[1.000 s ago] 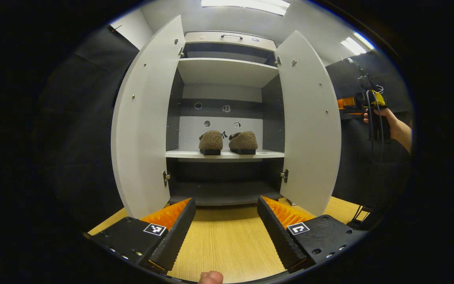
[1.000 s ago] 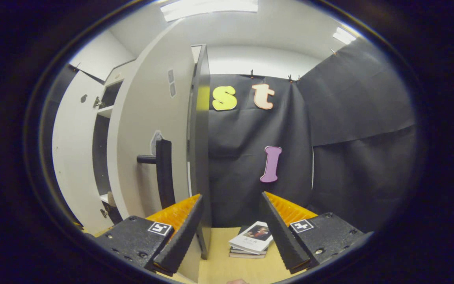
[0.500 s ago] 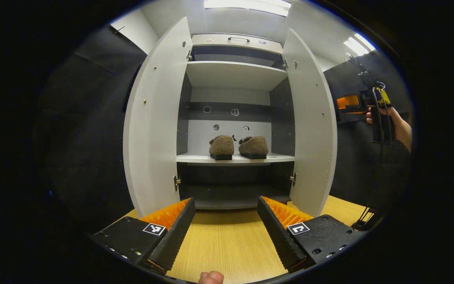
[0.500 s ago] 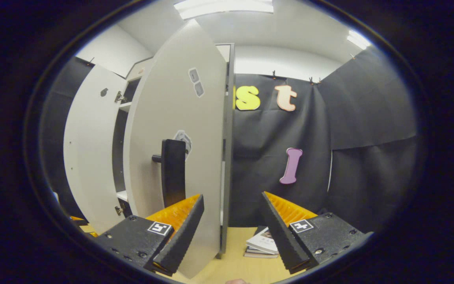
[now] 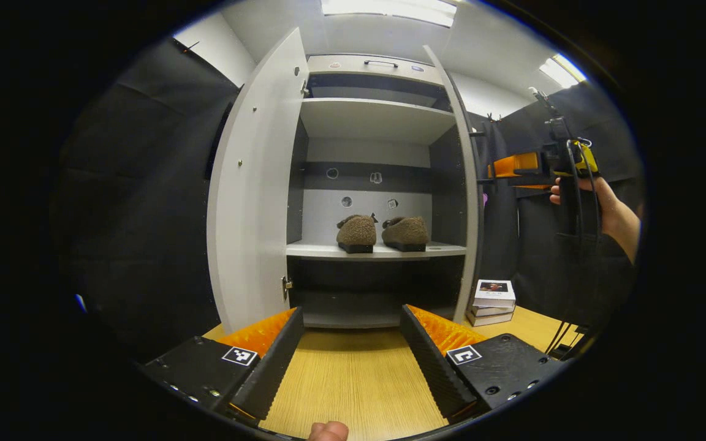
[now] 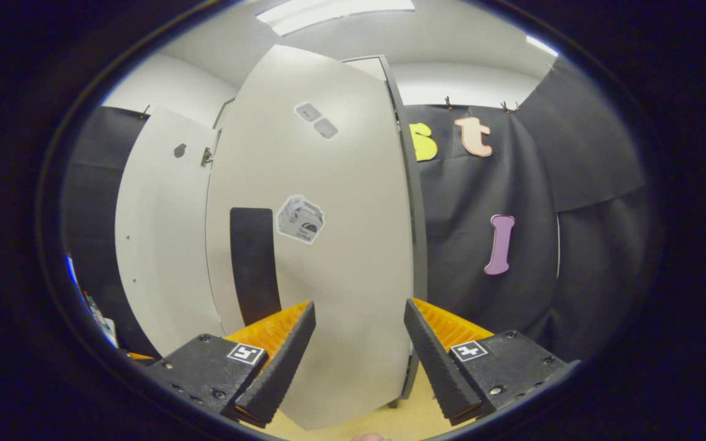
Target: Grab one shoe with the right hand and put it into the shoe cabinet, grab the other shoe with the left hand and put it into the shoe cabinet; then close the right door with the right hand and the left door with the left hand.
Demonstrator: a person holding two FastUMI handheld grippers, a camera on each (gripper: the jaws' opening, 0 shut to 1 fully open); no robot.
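Both shoes (image 5: 382,233) are seen shelved ahead of the spread, empty left gripper (image 5: 349,343); the right door (image 6: 322,245) is faced by the spread, empty right gripper (image 6: 358,340).

In the left gripper view, the light wooden surface (image 5: 353,380) carries the shoe cabinet (image 5: 383,67), which stands on it at the back. A small stack of books (image 5: 493,301) lies on the surface just beside the cabinet's right foot. Inside, the middle shelf (image 5: 377,250) bears two brown fuzzy shoes (image 5: 382,233) side by side, heels outward, near its centre. The upper shelf (image 5: 377,116) is white.
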